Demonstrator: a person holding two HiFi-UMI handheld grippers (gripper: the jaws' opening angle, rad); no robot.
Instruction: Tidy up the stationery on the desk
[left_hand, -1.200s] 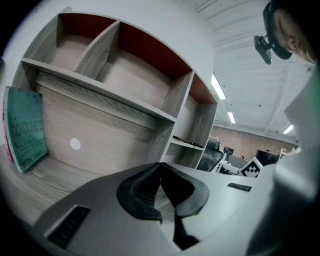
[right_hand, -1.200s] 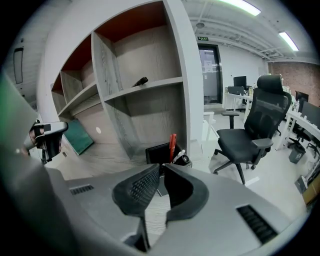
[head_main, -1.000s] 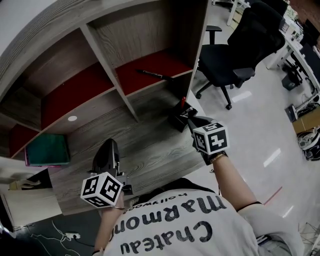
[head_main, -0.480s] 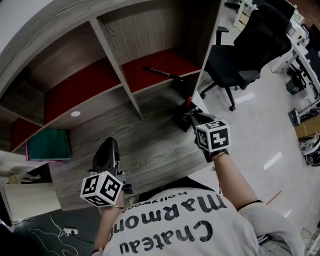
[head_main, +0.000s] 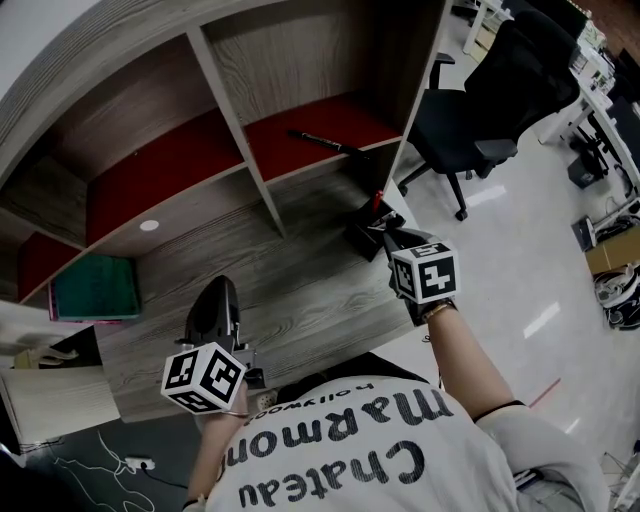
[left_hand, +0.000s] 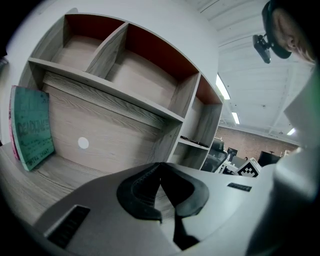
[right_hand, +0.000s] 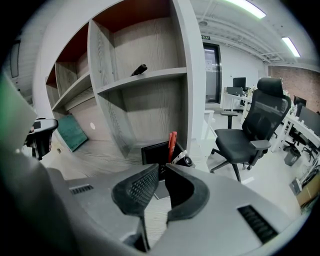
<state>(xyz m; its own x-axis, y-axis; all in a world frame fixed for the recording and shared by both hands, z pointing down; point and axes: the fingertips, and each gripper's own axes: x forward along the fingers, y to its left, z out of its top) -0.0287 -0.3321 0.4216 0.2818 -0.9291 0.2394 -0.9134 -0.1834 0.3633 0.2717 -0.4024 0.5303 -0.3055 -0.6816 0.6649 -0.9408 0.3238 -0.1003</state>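
Observation:
A black pen holder (head_main: 360, 240) (right_hand: 154, 152) stands at the desk's right end, with a red pen (head_main: 378, 201) (right_hand: 172, 146) sticking out of it. A black pen (head_main: 322, 143) (right_hand: 139, 69) lies on the red shelf above. My right gripper (head_main: 386, 234) (right_hand: 161, 170) hovers just in front of the holder, shut with nothing between its jaws. My left gripper (head_main: 214, 306) (left_hand: 160, 166) sits low over the desk's front middle, also shut and empty.
A green book (head_main: 95, 288) (left_hand: 31, 127) leans against the hutch's back panel at the left. Shelf dividers (head_main: 228, 130) rise over the wooden desk (head_main: 290, 290). A black office chair (head_main: 478, 110) (right_hand: 252, 135) stands on the floor right of the desk.
The head view has shifted slightly, so the shelves sit a little differently in the picture. Both grippers keep nearly the same places, the right one staying at the pen holder.

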